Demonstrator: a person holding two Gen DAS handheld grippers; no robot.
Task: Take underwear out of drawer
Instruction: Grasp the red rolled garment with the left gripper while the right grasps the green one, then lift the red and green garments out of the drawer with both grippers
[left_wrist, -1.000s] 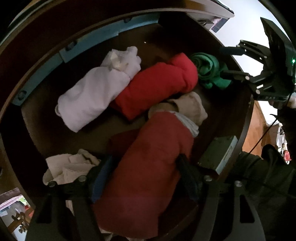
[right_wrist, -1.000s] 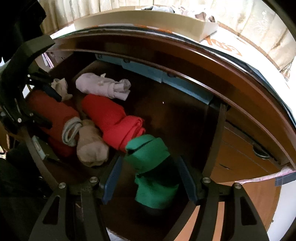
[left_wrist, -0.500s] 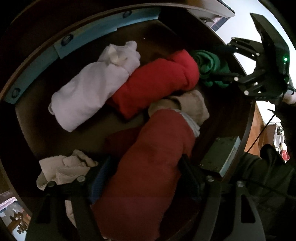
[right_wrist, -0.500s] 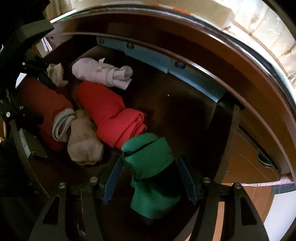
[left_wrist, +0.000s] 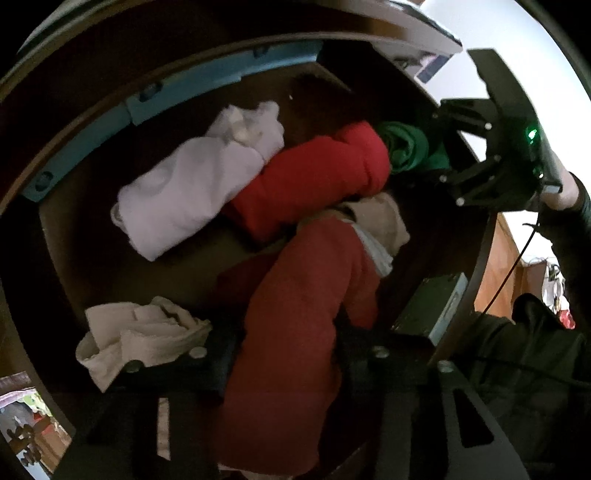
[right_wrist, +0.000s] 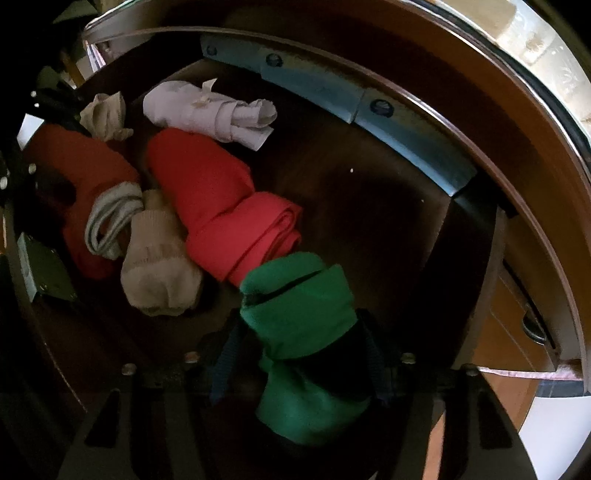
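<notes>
While both grippers close, left pinching red roll, right around green roll.

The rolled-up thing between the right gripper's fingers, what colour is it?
Green, clearest in the right wrist view.

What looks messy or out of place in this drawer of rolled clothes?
One pale cloth near the drawer edge lies crumpled and unrolled, while the white roll, red roll and green roll stay neatly bundled. Nothing looks damaged.
</notes>
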